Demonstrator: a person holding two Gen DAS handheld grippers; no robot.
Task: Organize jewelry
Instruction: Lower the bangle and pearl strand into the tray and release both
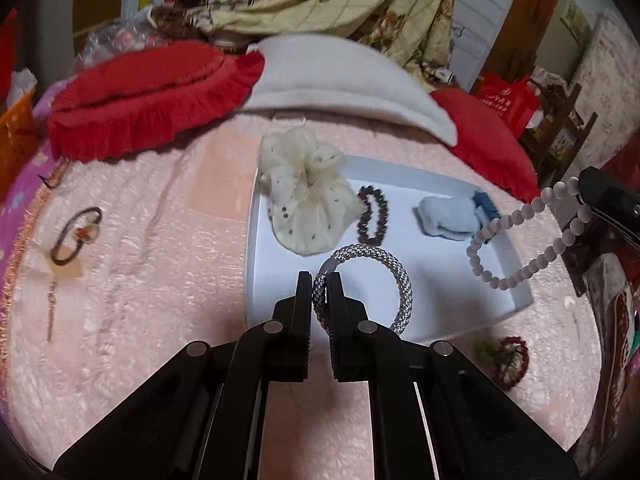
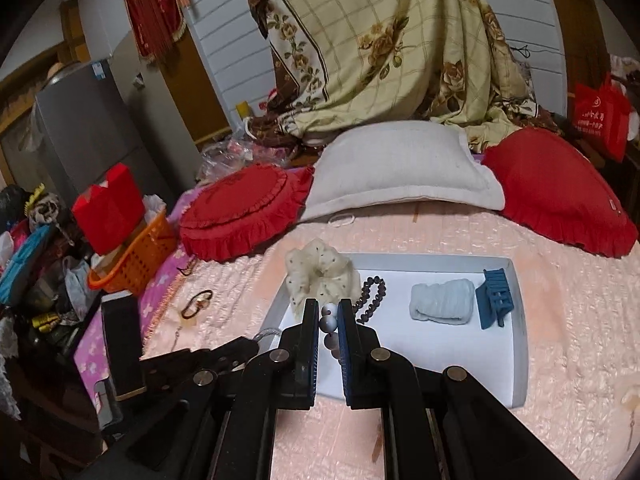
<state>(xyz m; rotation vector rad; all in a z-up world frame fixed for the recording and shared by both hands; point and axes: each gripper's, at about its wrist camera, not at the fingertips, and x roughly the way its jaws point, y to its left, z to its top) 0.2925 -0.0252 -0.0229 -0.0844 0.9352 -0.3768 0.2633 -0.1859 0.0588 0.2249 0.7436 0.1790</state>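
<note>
**Over a white tray on a pink bedspread: two grippers, each holding a bracelet**

Between the nearly closed fingers of the left gripper (image 1: 319, 292) sits a silver-and-white braided bracelet (image 1: 394, 276), a thick woven ring pinched at its left edge, its loop hanging over the near part of the tray (image 1: 516, 298). The right gripper (image 2: 329, 320) is likewise closed to a narrow gap, clamping a string of pale, milky round beads (image 2: 329, 322).

Only the left view shows the whole pale bead bracelet (image 1: 516, 240), dangling as an open loop from the right gripper above the tray's right side. Only the right view shows the left gripper from outside, low at the tray's left corner.

Inside the tray lie a cream spotted scrunchie (image 1: 308, 196) at the far left, a dark brown bead bracelet (image 1: 373, 216) beside it, a pale blue folded cloth (image 1: 446, 216), and a blue hair claw (image 2: 496, 298) touching the cloth's right end.

Left of the tray, on the pink bedspread (image 1: 160, 280), lies a dark loop with a small ornament (image 1: 74, 236). Near the tray's front right corner is a dark red ring with green trim (image 1: 508, 356).

Farther back are red ruffled cushions (image 2: 244, 216), a white pillow (image 2: 400, 164) and a floral quilt (image 2: 400, 48). A red bag (image 2: 600, 114) carries white writing too small to read.
</note>
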